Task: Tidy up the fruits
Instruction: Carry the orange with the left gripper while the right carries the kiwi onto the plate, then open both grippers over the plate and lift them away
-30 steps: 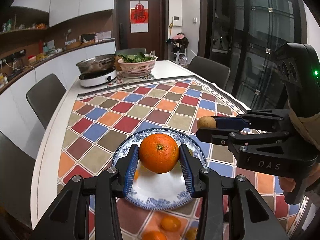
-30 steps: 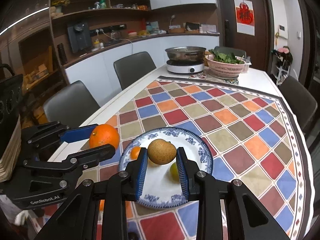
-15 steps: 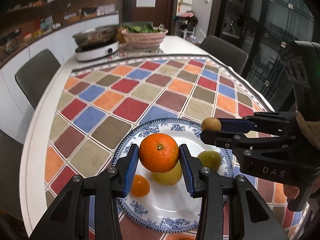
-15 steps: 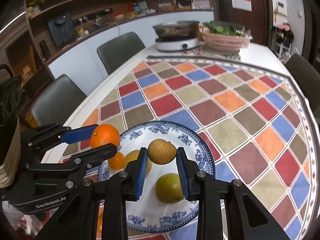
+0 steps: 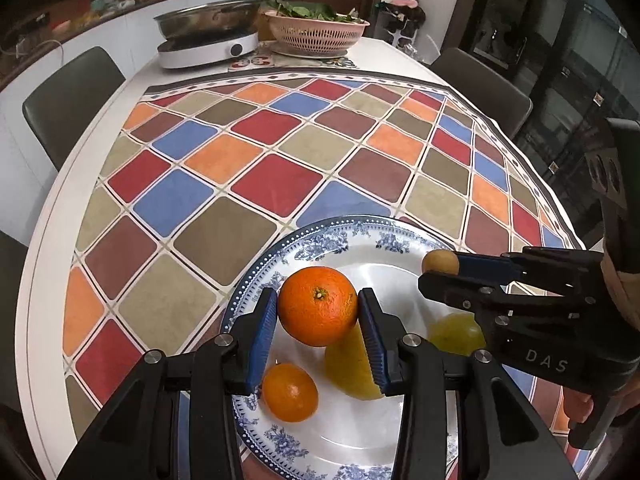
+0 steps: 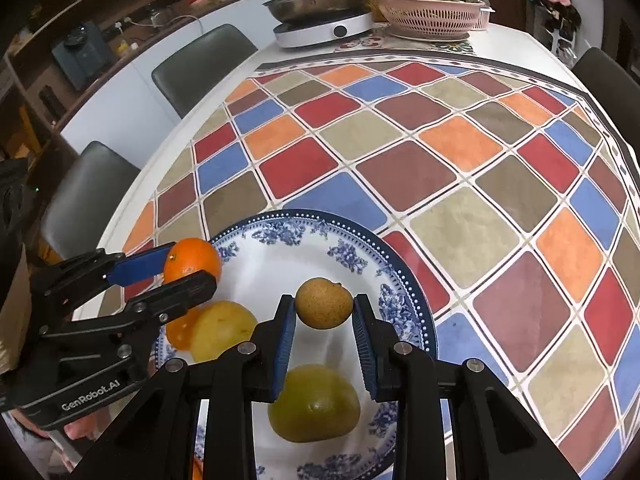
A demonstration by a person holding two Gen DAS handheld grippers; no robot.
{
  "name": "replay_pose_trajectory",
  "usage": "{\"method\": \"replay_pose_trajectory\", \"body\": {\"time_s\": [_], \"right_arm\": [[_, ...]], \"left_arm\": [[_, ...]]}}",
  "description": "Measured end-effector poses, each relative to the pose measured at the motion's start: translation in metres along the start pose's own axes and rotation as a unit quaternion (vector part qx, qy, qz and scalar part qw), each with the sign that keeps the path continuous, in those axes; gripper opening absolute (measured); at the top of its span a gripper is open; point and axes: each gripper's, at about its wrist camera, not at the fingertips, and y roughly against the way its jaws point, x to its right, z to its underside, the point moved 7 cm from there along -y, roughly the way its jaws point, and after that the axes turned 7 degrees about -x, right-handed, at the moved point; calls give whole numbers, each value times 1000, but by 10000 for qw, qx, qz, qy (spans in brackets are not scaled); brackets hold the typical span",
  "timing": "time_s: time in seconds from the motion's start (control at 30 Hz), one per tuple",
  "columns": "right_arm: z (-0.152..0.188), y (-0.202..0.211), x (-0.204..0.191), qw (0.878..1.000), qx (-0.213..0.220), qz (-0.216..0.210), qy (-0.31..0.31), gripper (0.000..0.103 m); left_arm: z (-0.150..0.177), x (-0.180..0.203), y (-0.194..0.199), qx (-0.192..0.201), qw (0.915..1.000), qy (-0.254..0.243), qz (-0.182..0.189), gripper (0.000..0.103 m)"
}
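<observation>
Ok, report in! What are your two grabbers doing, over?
Left gripper shut on orange. Right gripper shut on brown fruit. Both above blue-and-white plate. Three fruits already on it.

Both units are matte black plastic linkages with ribbed blue pads lining the jaws and silver screws at the pivots behind them. The left gripper [image 6: 182, 270] bears white "GenRobot.AI" lettering; the right gripper [image 5: 440, 270] reads "DAS". Fingertips [image 5: 578, 406] show beneath its housing.
</observation>
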Motion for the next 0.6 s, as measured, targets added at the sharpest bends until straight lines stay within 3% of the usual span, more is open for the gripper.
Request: {"method": "replay_pose_trajectory", "body": {"time_s": [0.13,0.2,0.23,0.33,0.6], "right_arm": [[-2,2,0,10000,32,-7,6,31],[-3,4,1,10000,42,-21,-26,36],[-3,6,1,10000,72,4,-34,38],[-3,11,2,9999,132,45,-46,38],[7,46,-10,9984,491,229,161,38]], "left_arm": [[-2,1,-1,-50,10000,34,39,41],[-1,1,-1,-81,9999,53,58,42],[-1,0,0,-74,9999,64,70,46],[-1,0,8,39,10000,55,16,52],[8,6,46,384,9989,-56,-260,52]]}}
